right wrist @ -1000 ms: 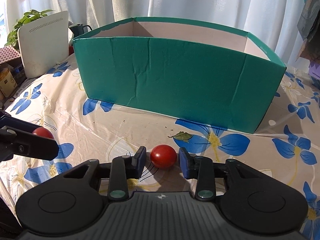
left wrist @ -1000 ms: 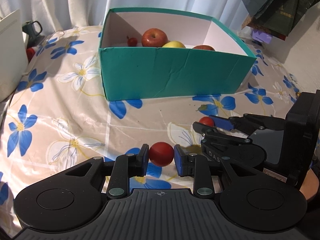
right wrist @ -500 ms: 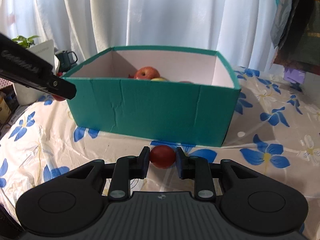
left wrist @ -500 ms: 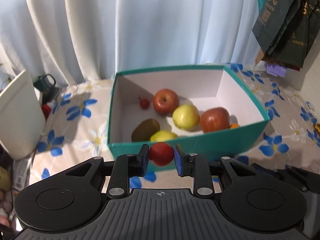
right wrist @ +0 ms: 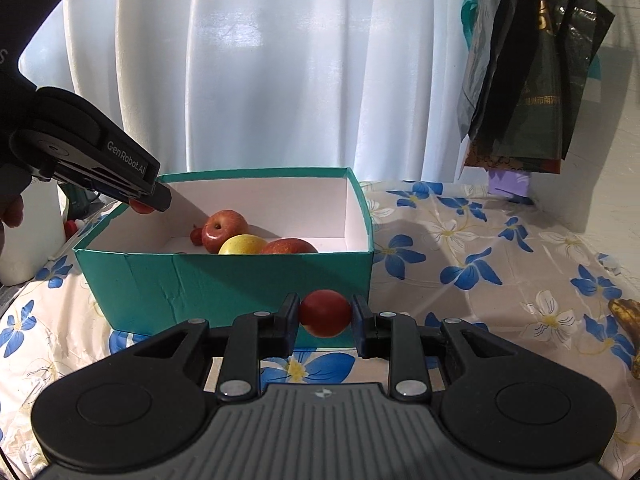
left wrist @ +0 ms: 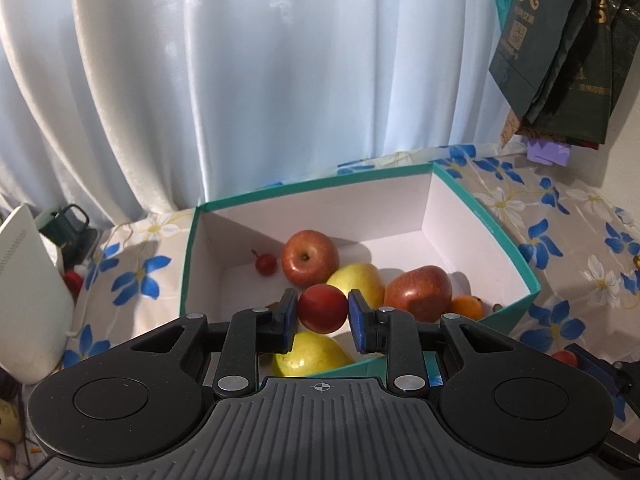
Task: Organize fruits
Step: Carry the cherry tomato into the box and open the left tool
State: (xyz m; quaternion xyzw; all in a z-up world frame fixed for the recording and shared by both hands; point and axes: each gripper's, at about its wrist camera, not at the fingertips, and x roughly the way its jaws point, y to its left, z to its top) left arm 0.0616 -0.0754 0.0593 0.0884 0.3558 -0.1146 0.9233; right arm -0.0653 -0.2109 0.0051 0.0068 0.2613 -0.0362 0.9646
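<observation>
Here, each gripper clamps a small, smooth, round red fruit: the left gripper (left wrist: 322, 314) holds its tomato (left wrist: 322, 309) above the open teal cardboard box (left wrist: 486, 220), the right gripper (right wrist: 325, 315) holds another (right wrist: 326, 313) before the box's creased front wall, over the glossy flowered desk (right wrist: 500, 280).

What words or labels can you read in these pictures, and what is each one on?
"GenRobot.AI": on the side of the left gripper, seen from the right wrist camera.
Gold characters and a QR code on the dark bags hanging at the upper right: too small and blurred to read.
Nothing else carries readable text.
</observation>
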